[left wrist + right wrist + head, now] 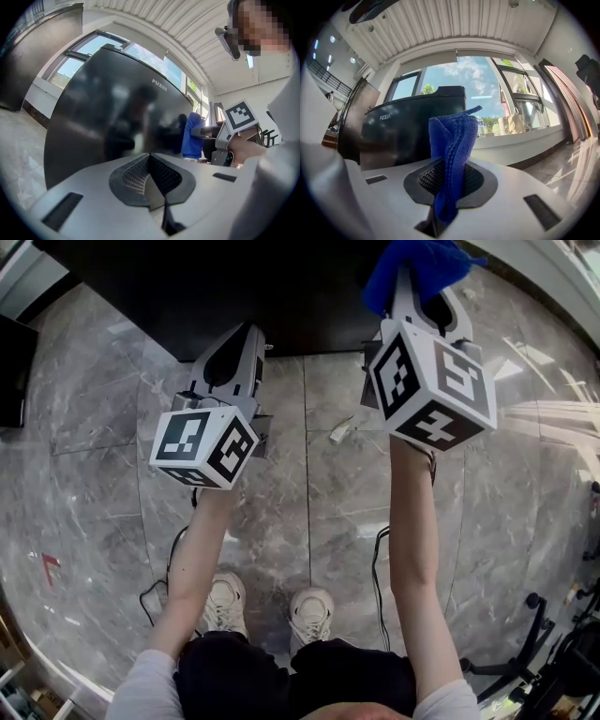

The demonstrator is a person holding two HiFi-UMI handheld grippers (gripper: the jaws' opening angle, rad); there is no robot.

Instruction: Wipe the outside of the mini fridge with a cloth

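The black mini fridge stands on the floor ahead of me; its glossy front fills the left gripper view and its side shows in the right gripper view. My right gripper is shut on a blue cloth, which sticks up between the jaws close to the fridge's right part. My left gripper hovers just before the fridge, jaws closed together with nothing between them. The cloth and the right gripper also show at the right of the left gripper view.
Grey marble floor tiles lie all round. A small white scrap lies on the floor near the fridge. Black cables trail by my feet. Black stand legs sit at the lower right. A white window ledge runs behind.
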